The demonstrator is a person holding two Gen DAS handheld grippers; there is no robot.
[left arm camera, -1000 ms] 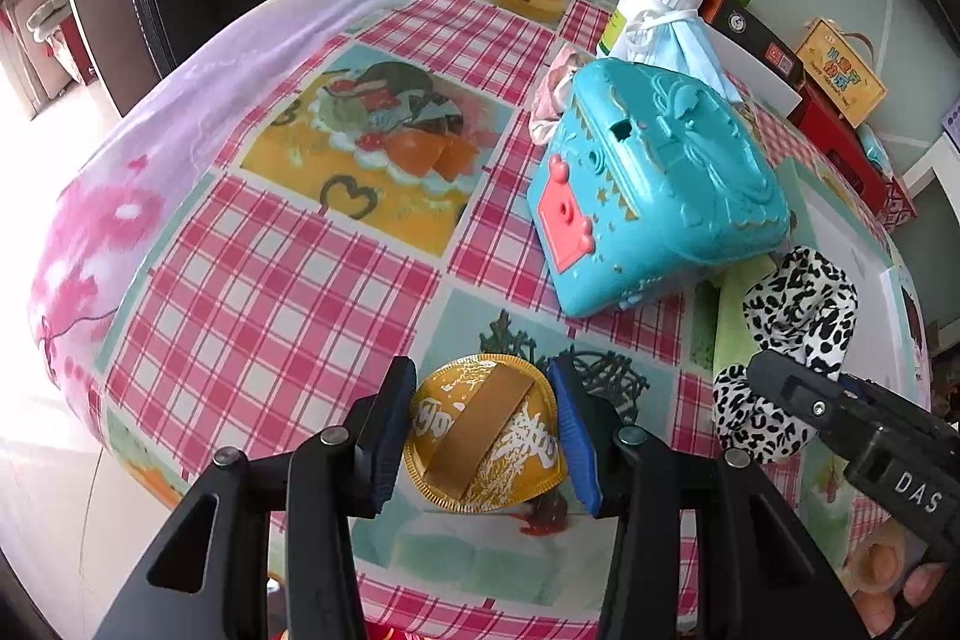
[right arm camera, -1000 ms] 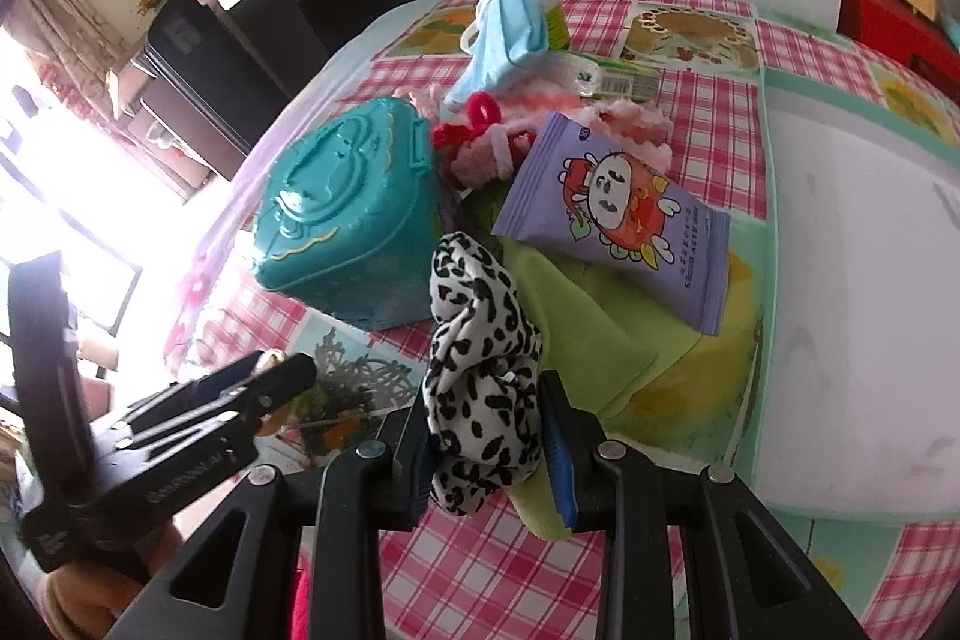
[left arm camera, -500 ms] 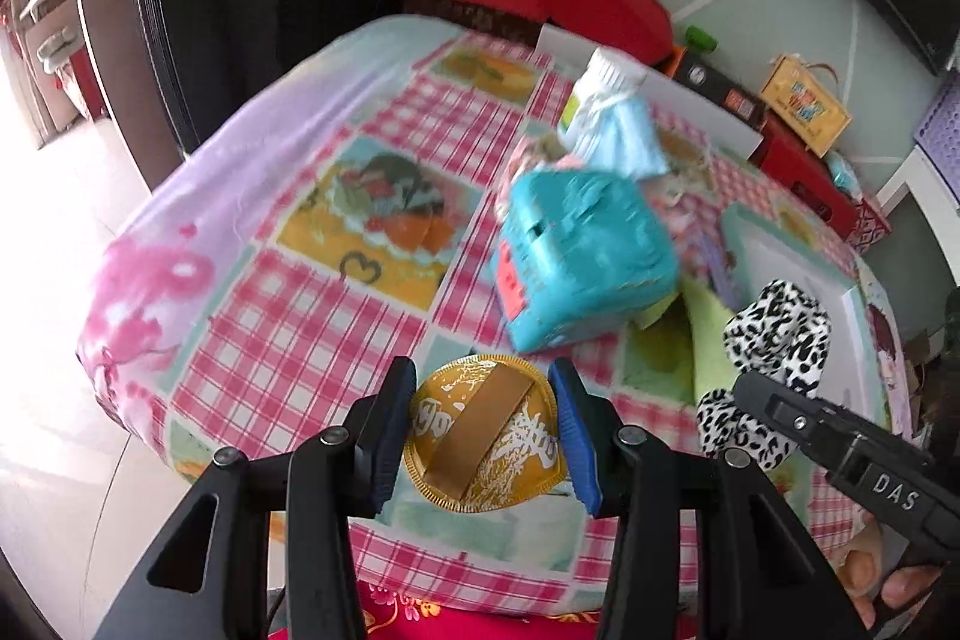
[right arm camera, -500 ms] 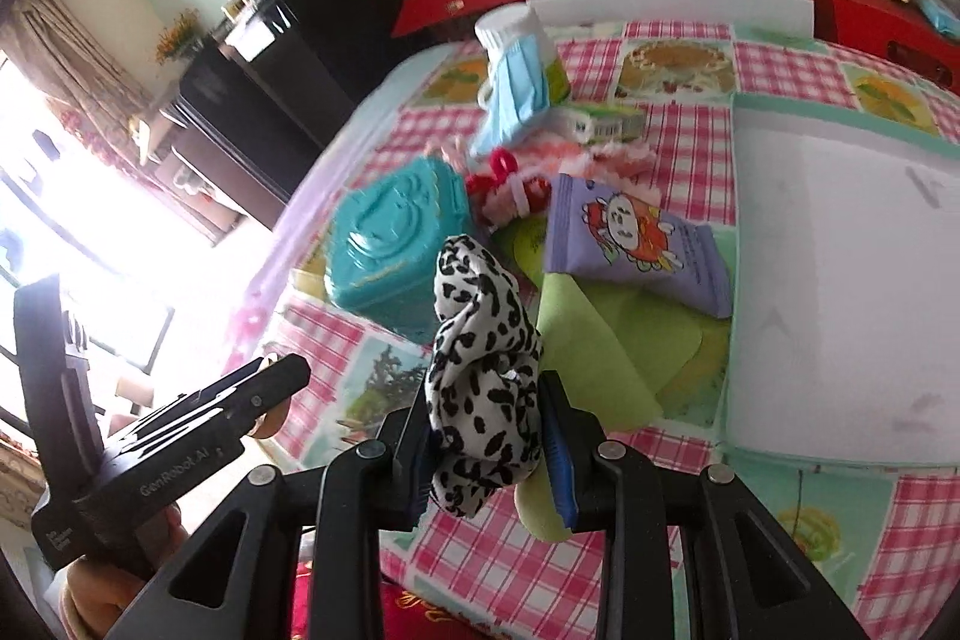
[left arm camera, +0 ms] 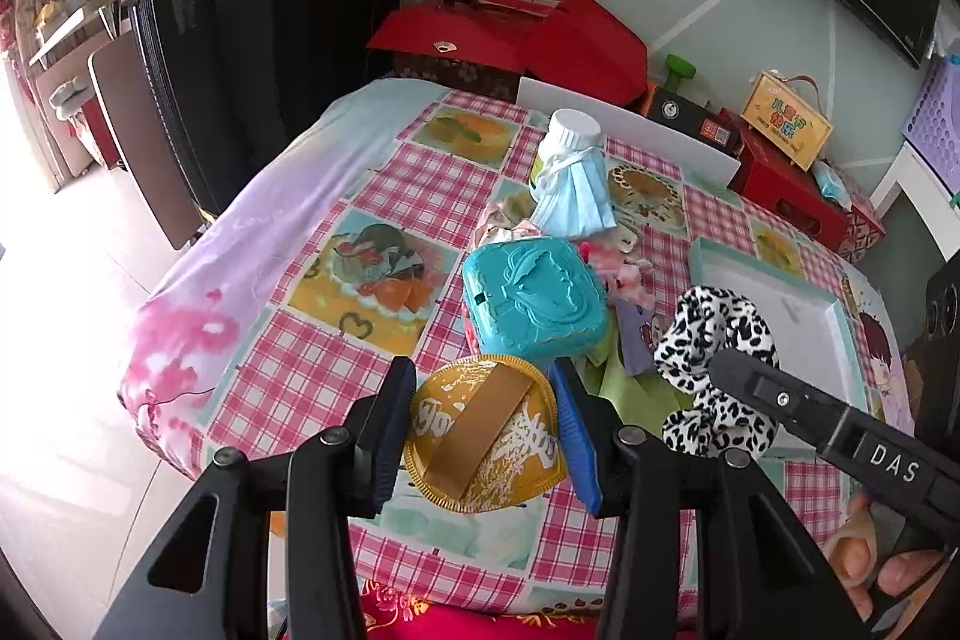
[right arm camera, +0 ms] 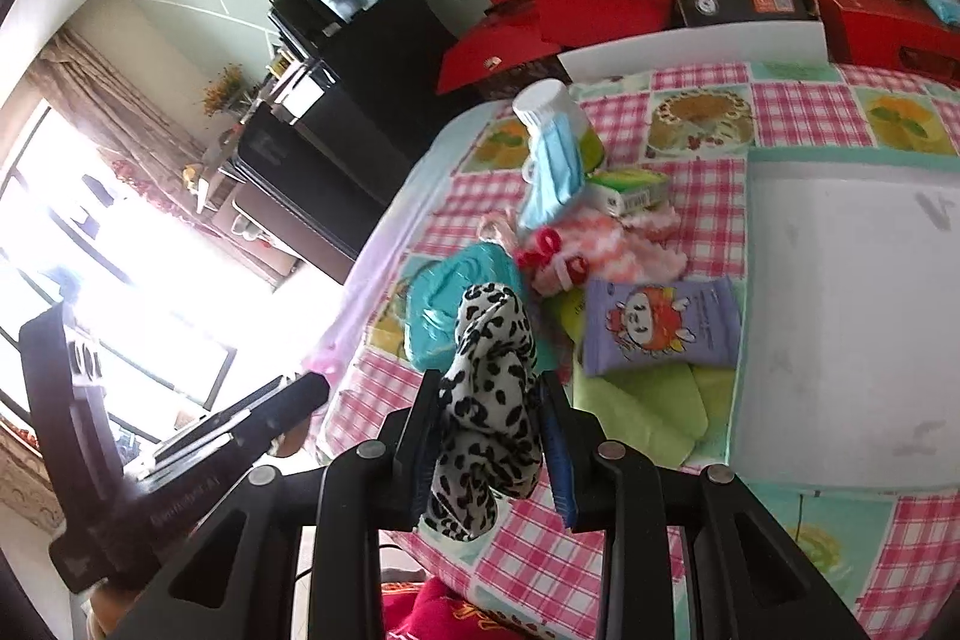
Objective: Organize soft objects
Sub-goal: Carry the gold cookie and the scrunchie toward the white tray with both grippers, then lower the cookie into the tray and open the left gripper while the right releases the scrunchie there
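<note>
Left tool [left arm camera: 483, 427]: I have it clenched on one gold disc [left arm camera: 485, 439], held clear above the surface [left arm camera: 312, 358].
Right tool [right arm camera: 489, 439]: I grip one leopard scrunchie [right arm camera: 489, 400] between its pads, lifted off the surface.
Teal box [left arm camera: 531, 307]: one, at 12 o'clock from my left tool.
Bottle [left arm camera: 567, 148]: one, white cap, with one blue mask [left arm camera: 576, 196] hung on it, at 12 o'clock beyond the box.
Purple packet [right arm camera: 660, 325]: one, lying on one green cloth [right arm camera: 648, 412], at 1 o'clock from my right tool.
Tray [right arm camera: 852, 316]: one, white, at 2 o'clock.
Hand [left arm camera: 882, 562]: fingers visible on the right tool's handle.
</note>
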